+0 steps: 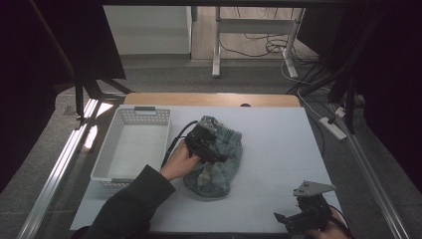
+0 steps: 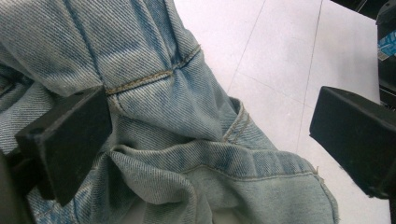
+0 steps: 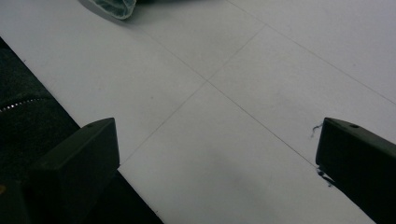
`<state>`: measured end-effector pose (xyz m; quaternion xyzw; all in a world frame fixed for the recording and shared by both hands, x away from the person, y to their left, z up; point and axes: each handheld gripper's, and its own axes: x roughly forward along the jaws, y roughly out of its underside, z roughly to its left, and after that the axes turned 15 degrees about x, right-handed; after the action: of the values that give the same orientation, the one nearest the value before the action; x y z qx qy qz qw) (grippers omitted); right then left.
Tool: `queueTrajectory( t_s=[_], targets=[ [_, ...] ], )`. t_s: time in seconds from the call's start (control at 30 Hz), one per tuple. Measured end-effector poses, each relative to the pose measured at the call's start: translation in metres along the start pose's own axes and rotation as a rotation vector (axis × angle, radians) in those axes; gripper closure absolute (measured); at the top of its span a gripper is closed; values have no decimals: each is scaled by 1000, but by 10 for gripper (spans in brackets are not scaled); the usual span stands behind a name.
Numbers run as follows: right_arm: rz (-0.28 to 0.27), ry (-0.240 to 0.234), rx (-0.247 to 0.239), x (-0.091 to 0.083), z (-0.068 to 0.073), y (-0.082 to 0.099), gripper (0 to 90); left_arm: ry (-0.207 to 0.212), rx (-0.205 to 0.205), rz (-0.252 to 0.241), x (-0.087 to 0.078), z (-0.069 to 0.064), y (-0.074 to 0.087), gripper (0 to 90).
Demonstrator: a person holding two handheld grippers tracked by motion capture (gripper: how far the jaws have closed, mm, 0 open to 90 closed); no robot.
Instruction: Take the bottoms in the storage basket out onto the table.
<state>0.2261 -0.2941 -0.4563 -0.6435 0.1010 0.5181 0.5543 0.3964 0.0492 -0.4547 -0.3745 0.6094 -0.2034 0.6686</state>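
Note:
A crumpled pair of light blue denim jeans (image 1: 219,164) lies in the middle of the white table. My left gripper (image 1: 211,149) hovers right over it, held by a hand in a dark sleeve. In the left gripper view its jaws stand wide apart over the folded denim (image 2: 187,140), one finger (image 2: 70,140) resting against the cloth, nothing clamped. My right gripper (image 1: 293,219) sits at the table's near right edge, open over the bare white surface (image 3: 233,116), with a corner of the jeans (image 3: 109,7) far off.
A white plastic basket (image 1: 132,147) stands to the left of the jeans, with nothing inside. The white table sheet (image 1: 283,149) stretches bare to the right. Dark frame posts and cables flank the table; a desk leg stands beyond the far edge.

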Motion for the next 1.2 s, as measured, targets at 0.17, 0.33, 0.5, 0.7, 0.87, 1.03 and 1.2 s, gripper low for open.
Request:
queueTrajectory(
  t_s=[0.17, 0.33, 0.5, 0.7, 0.87, 1.03, 1.2],
  targets=[
    [0, 0, 0, 0, 0, 0, 1, 5, -3, -15, -5, -1, -1, 0],
    [0, 0, 0, 0, 0, 0, 1, 11, -2, -31, -10, -2, -2, 0],
    [-1, 0, 0, 0, 0, 0, 1, 16, 5, -45, -14, -4, -3, 0],
    [-1, 1, 1, 0, 0, 0, 1, 12, 16, -37, -17, -10, -4, 0],
    [-2, 1, 1, 0, 0, 0, 1, 1, 7, -37, -22, -12, -4, 0],
    [-2, 2, 2, 0, 0, 0, 1, 16, -10, -58, -27, -15, -2, 0],
    [-2, 2, 1, 0, 0, 0, 1, 27, -6, -77, -31, -18, -1, 0]
  ],
)
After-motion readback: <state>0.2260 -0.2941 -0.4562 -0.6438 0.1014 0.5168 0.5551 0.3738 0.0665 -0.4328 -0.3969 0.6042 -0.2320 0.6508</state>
